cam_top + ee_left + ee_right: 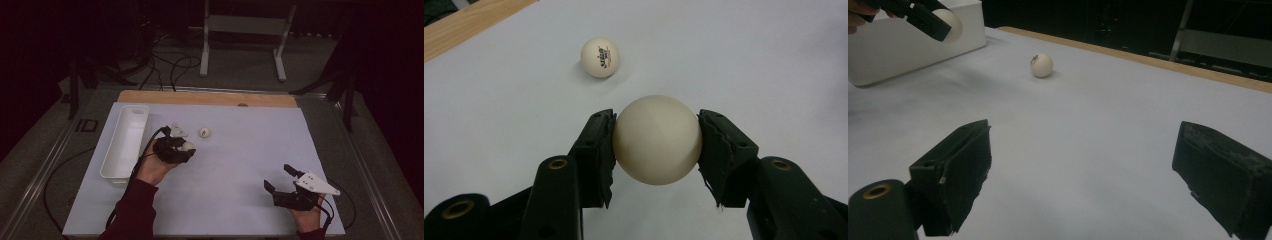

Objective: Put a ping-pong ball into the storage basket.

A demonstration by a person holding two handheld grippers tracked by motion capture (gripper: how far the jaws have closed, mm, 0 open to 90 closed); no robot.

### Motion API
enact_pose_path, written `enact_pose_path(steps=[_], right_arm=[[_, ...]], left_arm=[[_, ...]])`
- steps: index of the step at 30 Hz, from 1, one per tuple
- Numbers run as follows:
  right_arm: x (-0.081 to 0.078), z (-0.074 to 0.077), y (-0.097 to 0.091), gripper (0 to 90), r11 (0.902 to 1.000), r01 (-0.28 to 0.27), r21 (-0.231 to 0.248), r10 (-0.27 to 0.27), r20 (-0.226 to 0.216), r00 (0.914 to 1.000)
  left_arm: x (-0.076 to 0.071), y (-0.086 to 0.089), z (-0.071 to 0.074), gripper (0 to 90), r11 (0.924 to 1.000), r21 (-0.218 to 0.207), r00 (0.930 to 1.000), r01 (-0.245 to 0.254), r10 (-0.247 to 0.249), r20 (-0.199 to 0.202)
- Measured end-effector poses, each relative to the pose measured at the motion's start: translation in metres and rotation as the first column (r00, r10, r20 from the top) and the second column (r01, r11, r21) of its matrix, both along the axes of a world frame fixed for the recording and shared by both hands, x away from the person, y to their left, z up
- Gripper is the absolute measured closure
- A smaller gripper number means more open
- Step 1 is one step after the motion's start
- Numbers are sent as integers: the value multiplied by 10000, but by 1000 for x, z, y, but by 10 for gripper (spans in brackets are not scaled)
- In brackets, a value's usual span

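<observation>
Left gripper view shows the two pads point(600, 150) pressing on the ball point(657, 140) at its widest part, above the sheet point(749, 60). It looks light, hard and smooth, so a grip off the middle may let it slip. The right gripper point(286, 181) stands open, holding nothing. A second ball point(205, 132) lies near, a white bin point(112, 165) at left; the room is dark.

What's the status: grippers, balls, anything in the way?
Left gripper shut on held ball, off the table. Right gripper open, empty. Second ball loose on the sheet; bin to the left. Nothing in the way.
</observation>
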State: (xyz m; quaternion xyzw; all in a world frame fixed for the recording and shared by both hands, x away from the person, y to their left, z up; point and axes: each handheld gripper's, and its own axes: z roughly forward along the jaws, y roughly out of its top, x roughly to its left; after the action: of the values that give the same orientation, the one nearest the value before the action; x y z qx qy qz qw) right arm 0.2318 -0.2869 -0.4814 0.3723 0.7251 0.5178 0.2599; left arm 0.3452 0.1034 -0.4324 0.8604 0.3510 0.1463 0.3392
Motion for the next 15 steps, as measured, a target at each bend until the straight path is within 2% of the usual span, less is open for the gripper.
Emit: enact_pose_path(steps=[15], right_arm=[[0,0,0,85,10000,-10,24,10,15,10000]], left_arm=[[-5,2,13,514,9998,86,9995,172,-174,247]])
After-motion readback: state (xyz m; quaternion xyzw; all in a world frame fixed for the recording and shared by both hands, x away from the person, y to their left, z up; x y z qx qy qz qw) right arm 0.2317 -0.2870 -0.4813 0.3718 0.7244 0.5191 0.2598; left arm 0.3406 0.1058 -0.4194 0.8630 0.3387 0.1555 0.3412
